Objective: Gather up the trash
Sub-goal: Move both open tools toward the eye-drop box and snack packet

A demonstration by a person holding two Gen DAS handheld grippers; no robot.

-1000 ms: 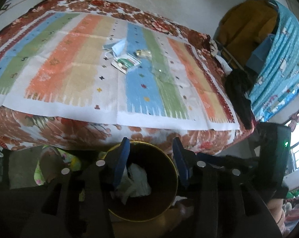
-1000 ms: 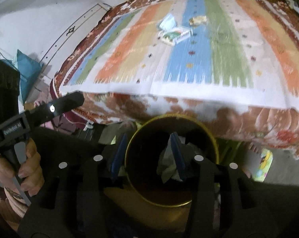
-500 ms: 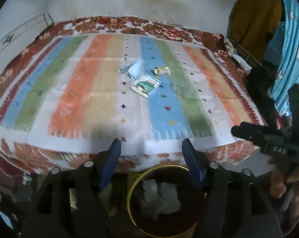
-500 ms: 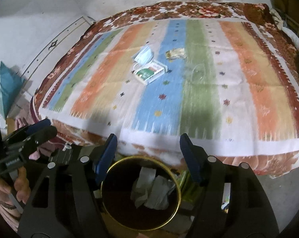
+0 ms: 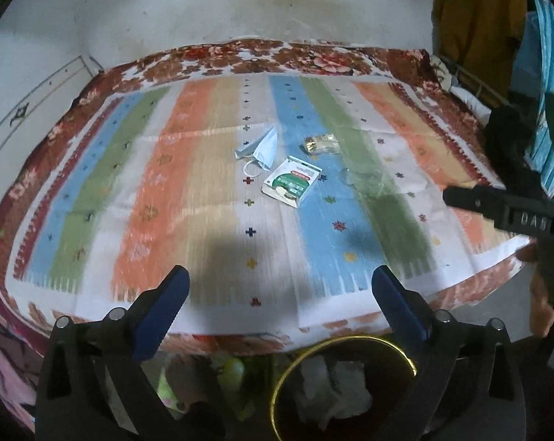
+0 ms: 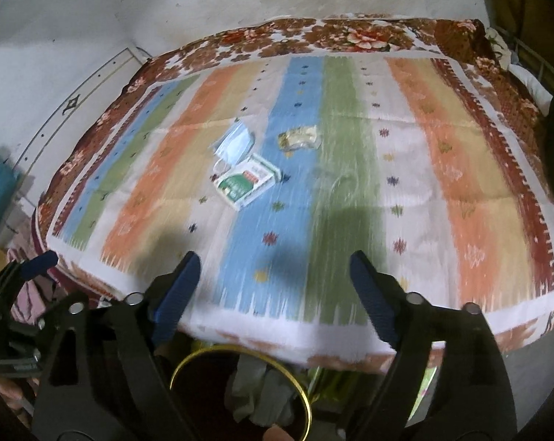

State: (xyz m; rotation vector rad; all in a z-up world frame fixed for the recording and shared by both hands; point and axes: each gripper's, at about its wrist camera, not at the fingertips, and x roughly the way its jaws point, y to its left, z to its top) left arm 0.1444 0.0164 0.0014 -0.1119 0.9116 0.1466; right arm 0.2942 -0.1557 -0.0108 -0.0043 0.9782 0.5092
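On the striped bed cover [image 5: 203, 191] lie a blue face mask [image 5: 262, 149] [image 6: 234, 143], a green-and-white box [image 5: 291, 182] [image 6: 245, 182], a gold crumpled wrapper [image 5: 319, 144] [image 6: 299, 137] and a clear plastic scrap [image 5: 361, 176]. A gold-rimmed bin [image 5: 343, 382] [image 6: 240, 393] holding white crumpled paper stands below the bed's near edge. My left gripper [image 5: 280, 294] is open and empty above the bed's near edge. My right gripper [image 6: 271, 283] is open and empty there too. The trash lies well ahead of both.
A white wall [image 5: 166, 18] backs the bed. Hanging clothes and a blue patterned cloth [image 5: 545, 73] are at the right. The right gripper's handle [image 5: 504, 213] shows in the left wrist view. Clutter [image 5: 225, 371] lies on the floor beside the bin.
Both grippers have risen from over the bin and tilted up toward the bed, with jaws opening wider. The bin has dropped to the bottom of both views. The trash has not moved.
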